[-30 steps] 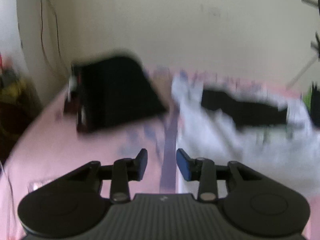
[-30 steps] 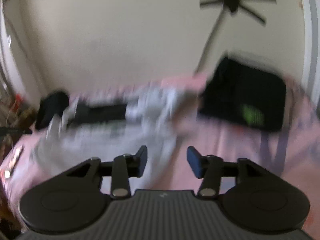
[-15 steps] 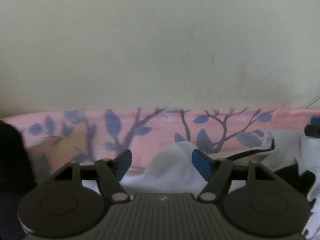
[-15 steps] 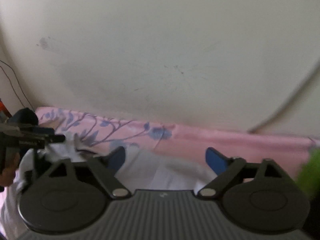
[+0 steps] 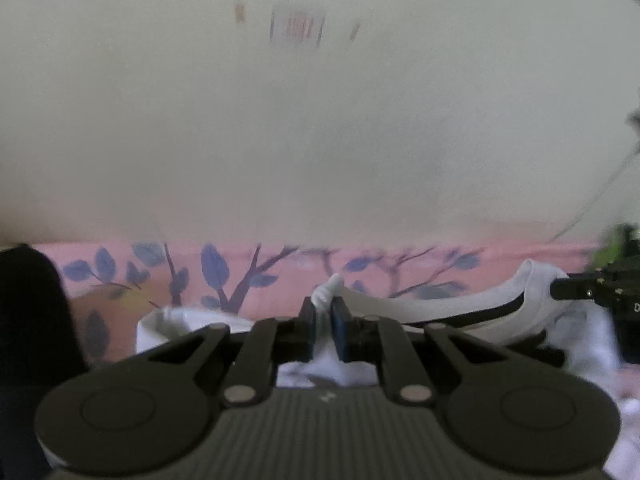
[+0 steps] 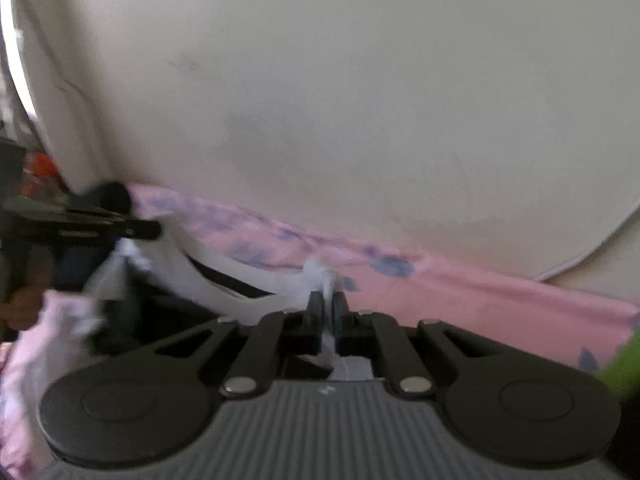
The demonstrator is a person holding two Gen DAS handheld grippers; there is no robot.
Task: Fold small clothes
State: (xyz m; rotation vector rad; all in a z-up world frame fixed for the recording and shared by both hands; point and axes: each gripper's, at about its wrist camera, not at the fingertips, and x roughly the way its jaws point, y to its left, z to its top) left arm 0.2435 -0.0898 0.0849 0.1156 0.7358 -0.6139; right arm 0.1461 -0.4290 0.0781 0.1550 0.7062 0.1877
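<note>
A white garment with a dark trim [image 5: 440,312] hangs stretched between both grippers above the pink bedsheet [image 5: 260,280]. In the left wrist view my left gripper [image 5: 324,316] has its jaws closing tight, with a pinch of white cloth pressed between the blue pads. My right gripper [image 5: 560,290] shows at the right edge, holding the other end. In the right wrist view my right gripper [image 6: 328,312] is likewise closing hard on a corner of the garment [image 6: 188,264]. The left gripper [image 6: 152,230] holds the cloth at far left.
A cream wall rises right behind the leaf-printed pink bedsheet [image 6: 480,292]. A dark shape [image 5: 28,300] sits at the left edge of the left wrist view. Something green [image 6: 620,364] lies at the right, and a thin cable [image 6: 600,240] curves along the wall.
Both grippers swept forward to the garment's far edge with jaws wide, then shut on it. The cloth edge now rises taut between them.
</note>
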